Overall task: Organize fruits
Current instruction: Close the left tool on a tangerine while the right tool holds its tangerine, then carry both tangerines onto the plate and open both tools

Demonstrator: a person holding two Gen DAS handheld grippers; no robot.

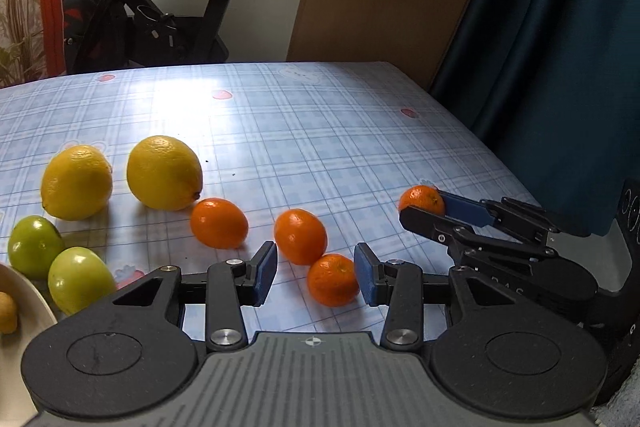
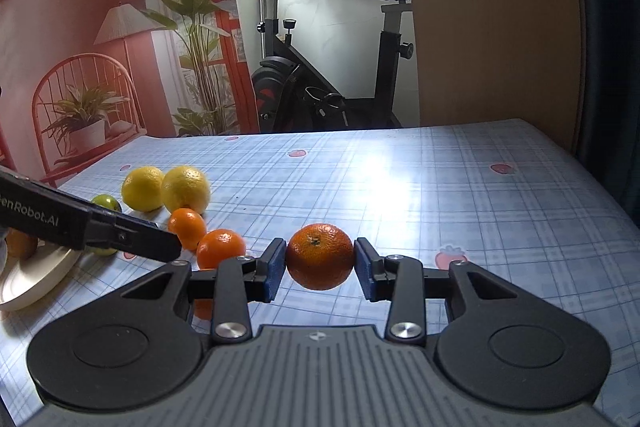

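The table [image 1: 320, 131], in a blue checked cloth with strawberry prints, fills both views. An exercise bike [image 2: 328, 67] stands past its far edge at 12 o'clock, a blue curtain [image 1: 560, 47] hangs at 2 o'clock in the left wrist view, and a white plate [image 2: 36, 275] sits at 9 o'clock in the right wrist view with a small yellowish fruit on it.

Two lemons [image 1: 164, 173] lie touching or nearly so at 10 o'clock in the left view. Two green fruits [image 1: 78, 279] lie just beside each other at 9 o'clock, next to the plate.

Three loose mandarins [image 1: 300, 235] trail from centre toward 6 o'clock. The nearest lies just inside the left gripper [image 1: 316, 275], close against its right pad. Those jaws stand apart, gripping nothing.

The right gripper [image 2: 320, 267] is clamped on a fourth mandarin [image 2: 319, 255], both pads pressed to its sides. It seems lifted off the cloth, well apart from the others, at 3 o'clock in the left view.
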